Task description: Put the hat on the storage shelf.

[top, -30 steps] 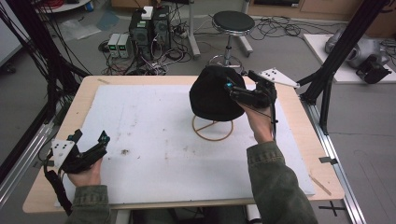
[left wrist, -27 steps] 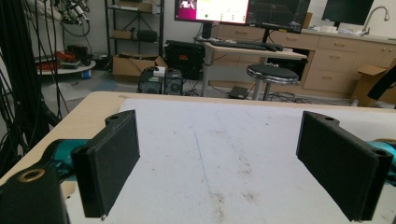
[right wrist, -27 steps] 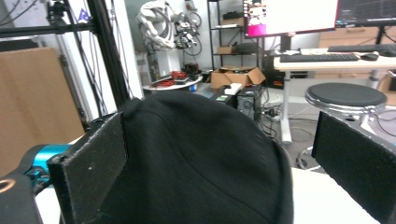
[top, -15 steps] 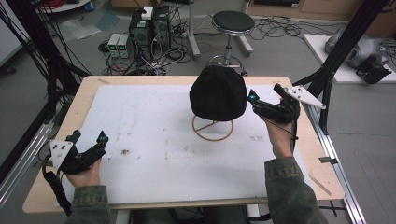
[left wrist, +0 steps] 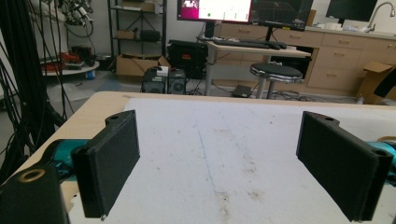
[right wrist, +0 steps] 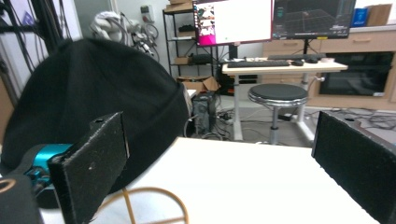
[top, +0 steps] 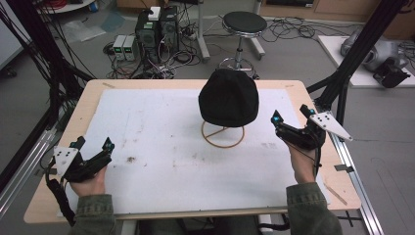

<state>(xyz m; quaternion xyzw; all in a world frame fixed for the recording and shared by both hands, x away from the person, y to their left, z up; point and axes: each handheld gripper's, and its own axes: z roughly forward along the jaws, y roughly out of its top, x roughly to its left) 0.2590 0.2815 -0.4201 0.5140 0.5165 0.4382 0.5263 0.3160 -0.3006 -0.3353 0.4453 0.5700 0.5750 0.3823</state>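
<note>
A black beanie (top: 228, 98) sits on a wooden stand whose ring base (top: 223, 133) rests on the white mat, right of centre toward the back. My right gripper (top: 289, 116) is open, to the right of the beanie and apart from it; in the right gripper view the beanie (right wrist: 98, 112) and the ring base (right wrist: 154, 200) lie at the left beyond the open jaws. My left gripper (top: 93, 145) is open near the front left corner, with bare mat between its jaws in the left gripper view.
The white mat (top: 161, 127) covers most of the wooden table (top: 88, 98). Black frame posts (top: 352, 63) stand at the right edge and cables at the left. A stool (top: 243, 23) and computers (top: 156, 27) stand on the floor behind.
My right gripper let go of the beanie, opened, and drew back to the right and toward the front. The beanie now sits alone on the stand. The left gripper stayed put.
</note>
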